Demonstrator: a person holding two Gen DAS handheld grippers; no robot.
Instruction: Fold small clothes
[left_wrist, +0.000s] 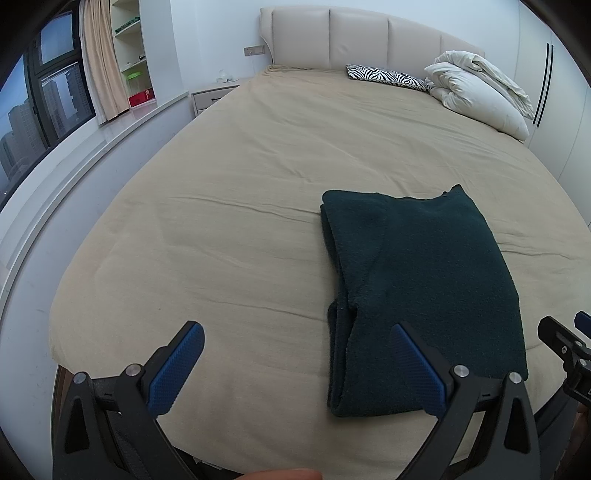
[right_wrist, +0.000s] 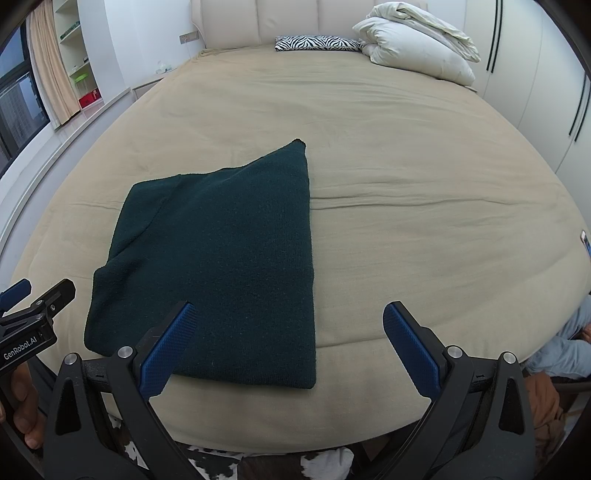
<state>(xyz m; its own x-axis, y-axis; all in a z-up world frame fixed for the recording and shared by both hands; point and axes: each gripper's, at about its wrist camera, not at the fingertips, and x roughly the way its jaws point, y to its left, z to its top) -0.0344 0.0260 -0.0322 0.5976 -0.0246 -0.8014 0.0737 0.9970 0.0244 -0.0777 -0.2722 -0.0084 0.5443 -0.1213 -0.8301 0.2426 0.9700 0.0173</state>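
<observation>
1. My left gripper (left_wrist: 295, 365) hangs over the near edge of the bed (left_wrist: 229, 206), jaws spread wide, nothing between them.
2. Its blue pads (left_wrist: 177, 369) are clear of fabric on the left side; the right pad overlaps the near left corner of the sweater (left_wrist: 424, 280) in view, contact I can't tell.
3. My right gripper (right_wrist: 290, 345) also sits at the near edge, jaws wide apart, holding nothing.
4. Right wrist view: its left pad (right_wrist: 168, 350) lies over the near edge of the sweater (right_wrist: 221, 266), right pad over bare sheet.
5. Sweater is dark green, folded into a rough rectangle, flat on the beige sheet, near part of the bed, long side running near to far.
6. A sleeve or fold layer shows along its left side; the far right corner sticks up to a point.
7. Both grippers flank the sweater's near end: left one to its left, right one at its right half.
8. In the left wrist view the right gripper's tip (left_wrist: 561, 339) shows at the right edge; in the right wrist view the left gripper (right_wrist: 33, 314) shows at the left edge, a hand (right_wrist: 22, 402) under it.
9. Far end: padded headboard (left_wrist: 354, 37), zebra pillow (left_wrist: 384, 75), bundled white duvet (left_wrist: 480, 88) at the far right.
10. Left side: window (left_wrist: 33, 110), curtain (left_wrist: 99, 59), shelves (left_wrist: 129, 48), nightstand (left_wrist: 210, 94).
11. Wardrobe doors (right_wrist: 535, 74) on the right wall.
12. Light blue cloth (right_wrist: 565, 343) at the near right edge, a person's clothing I think, can't tell.
</observation>
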